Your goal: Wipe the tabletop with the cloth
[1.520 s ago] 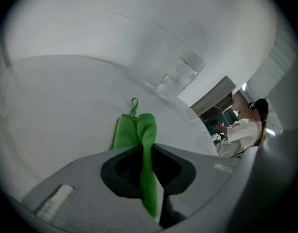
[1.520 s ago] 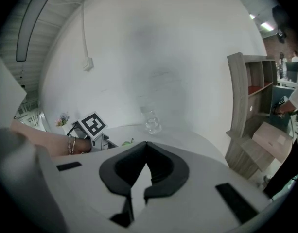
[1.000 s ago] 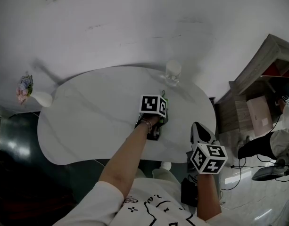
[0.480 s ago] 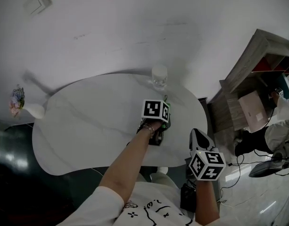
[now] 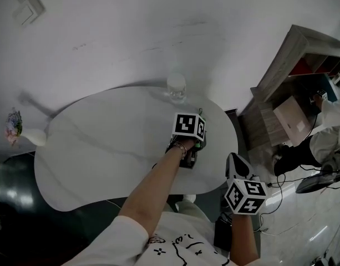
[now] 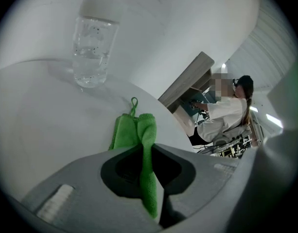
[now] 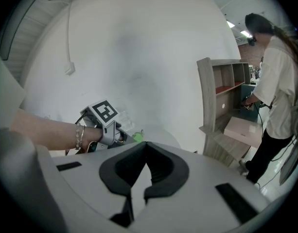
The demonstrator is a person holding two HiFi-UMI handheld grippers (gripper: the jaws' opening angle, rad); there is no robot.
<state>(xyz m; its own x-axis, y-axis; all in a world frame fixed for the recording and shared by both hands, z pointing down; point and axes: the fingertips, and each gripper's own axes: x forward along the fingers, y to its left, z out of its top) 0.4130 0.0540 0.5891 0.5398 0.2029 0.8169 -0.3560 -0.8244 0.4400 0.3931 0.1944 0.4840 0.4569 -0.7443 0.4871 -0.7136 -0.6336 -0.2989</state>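
A green cloth with a small loop at its far end lies on the white tabletop, a fold of it pinched upright. My left gripper is shut on that fold. From the head view the left gripper rests on the right part of the oval table, just in front of a clear bottle. My right gripper hangs off the table's right front edge. Its jaws are shut with nothing between them. In the right gripper view a bit of the cloth shows beside the left gripper.
The clear bottle with a white cap stands on the table just beyond the cloth. A white vase with flowers sits at the table's far left end. A wooden shelf unit and a standing person are to the right.
My left gripper has slid the cloth to the right across the tabletop, from left of the bottle to in front of it. The right gripper has hardly moved.
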